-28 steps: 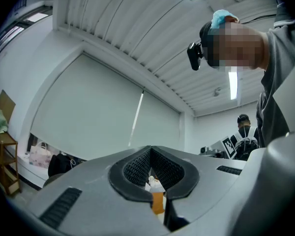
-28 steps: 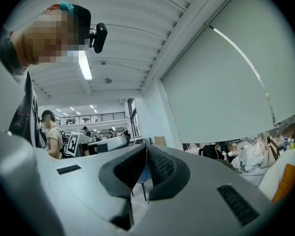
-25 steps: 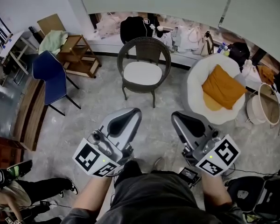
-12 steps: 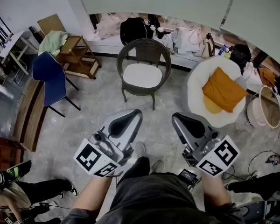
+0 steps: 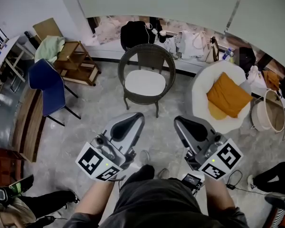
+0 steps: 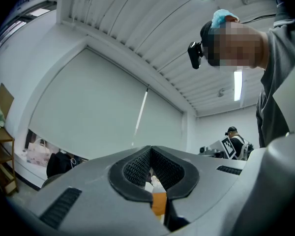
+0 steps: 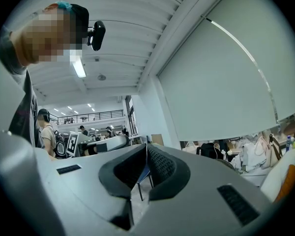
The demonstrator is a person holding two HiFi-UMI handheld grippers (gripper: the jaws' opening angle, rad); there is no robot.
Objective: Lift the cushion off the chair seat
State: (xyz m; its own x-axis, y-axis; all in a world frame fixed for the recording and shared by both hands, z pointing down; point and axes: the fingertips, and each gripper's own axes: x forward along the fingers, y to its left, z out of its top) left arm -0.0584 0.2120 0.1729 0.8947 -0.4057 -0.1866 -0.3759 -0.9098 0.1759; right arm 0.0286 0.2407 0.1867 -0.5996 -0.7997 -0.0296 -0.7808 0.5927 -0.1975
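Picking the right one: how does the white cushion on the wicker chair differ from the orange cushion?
The white cushion is rounded; the orange cushion is square. The white cushion lies flat on the wicker chair, while the orange cushion rests tilted in the round white chair. Both sit on chairs.

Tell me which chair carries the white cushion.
The dark wicker chair in the middle; the round white chair at right holds an orange cushion, the blue chair at left shows none.

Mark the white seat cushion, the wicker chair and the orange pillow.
white seat cushion (image 5: 145, 83): head view, middle of its top.
wicker chair (image 5: 149, 59): head view, on the woven backrest.
orange pillow (image 5: 227, 95): head view, its centre.
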